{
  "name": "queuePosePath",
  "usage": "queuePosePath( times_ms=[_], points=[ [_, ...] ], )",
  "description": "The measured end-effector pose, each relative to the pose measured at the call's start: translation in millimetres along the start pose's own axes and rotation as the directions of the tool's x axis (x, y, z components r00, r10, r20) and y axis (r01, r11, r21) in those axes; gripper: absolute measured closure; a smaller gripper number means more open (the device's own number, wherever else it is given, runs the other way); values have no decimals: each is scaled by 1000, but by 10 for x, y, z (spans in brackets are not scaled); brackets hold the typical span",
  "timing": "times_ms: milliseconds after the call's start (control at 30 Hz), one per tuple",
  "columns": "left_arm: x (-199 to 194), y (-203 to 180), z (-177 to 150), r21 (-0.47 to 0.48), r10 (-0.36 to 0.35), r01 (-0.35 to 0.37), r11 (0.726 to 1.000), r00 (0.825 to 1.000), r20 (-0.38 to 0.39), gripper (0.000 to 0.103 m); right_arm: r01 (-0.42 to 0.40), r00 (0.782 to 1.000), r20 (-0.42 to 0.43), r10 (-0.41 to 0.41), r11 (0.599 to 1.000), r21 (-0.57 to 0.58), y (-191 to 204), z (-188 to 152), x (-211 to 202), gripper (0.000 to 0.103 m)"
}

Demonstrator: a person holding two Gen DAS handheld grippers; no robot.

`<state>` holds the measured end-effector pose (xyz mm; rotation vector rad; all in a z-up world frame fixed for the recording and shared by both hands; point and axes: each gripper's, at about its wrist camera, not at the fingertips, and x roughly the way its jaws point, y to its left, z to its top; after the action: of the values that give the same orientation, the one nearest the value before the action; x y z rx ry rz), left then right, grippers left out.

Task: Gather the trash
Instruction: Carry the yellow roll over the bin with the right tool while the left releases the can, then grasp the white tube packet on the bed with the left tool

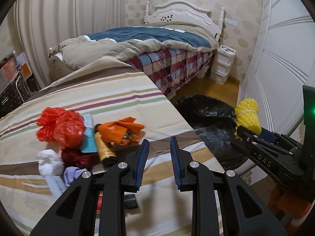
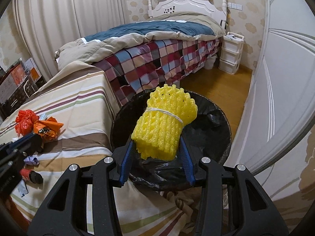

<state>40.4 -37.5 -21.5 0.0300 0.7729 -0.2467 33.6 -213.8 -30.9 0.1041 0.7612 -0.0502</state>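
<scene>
My right gripper (image 2: 157, 147) is shut on a yellow foam net bundle (image 2: 165, 122) tied with white string, held above the black-lined trash bin (image 2: 212, 125). It also shows in the left wrist view, where the bundle (image 1: 248, 116) hangs over the bin (image 1: 206, 118). My left gripper (image 1: 158, 147) is open and empty above the striped cloth (image 1: 98, 94). A trash pile lies to its left: red foam net and plastic bag (image 1: 59, 125), orange wrapper (image 1: 122, 129), gold tube (image 1: 104, 147), white tissue (image 1: 49, 161).
A bed (image 2: 157, 45) with plaid sheet and blue quilt stands behind. A white drawer unit (image 2: 230, 55) is by the headboard. White wardrobe doors (image 2: 285, 78) line the right. Boxes (image 1: 13, 72) stand at far left.
</scene>
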Motion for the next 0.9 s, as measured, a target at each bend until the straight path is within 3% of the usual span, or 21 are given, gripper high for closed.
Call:
queuePosePath(
  times_ms=[900],
  points=[
    [-431,728,-467,-123,140,-143,982,990,-31,77,-101,994,-39,99,993,-67,550,-374,-285,60]
  ],
)
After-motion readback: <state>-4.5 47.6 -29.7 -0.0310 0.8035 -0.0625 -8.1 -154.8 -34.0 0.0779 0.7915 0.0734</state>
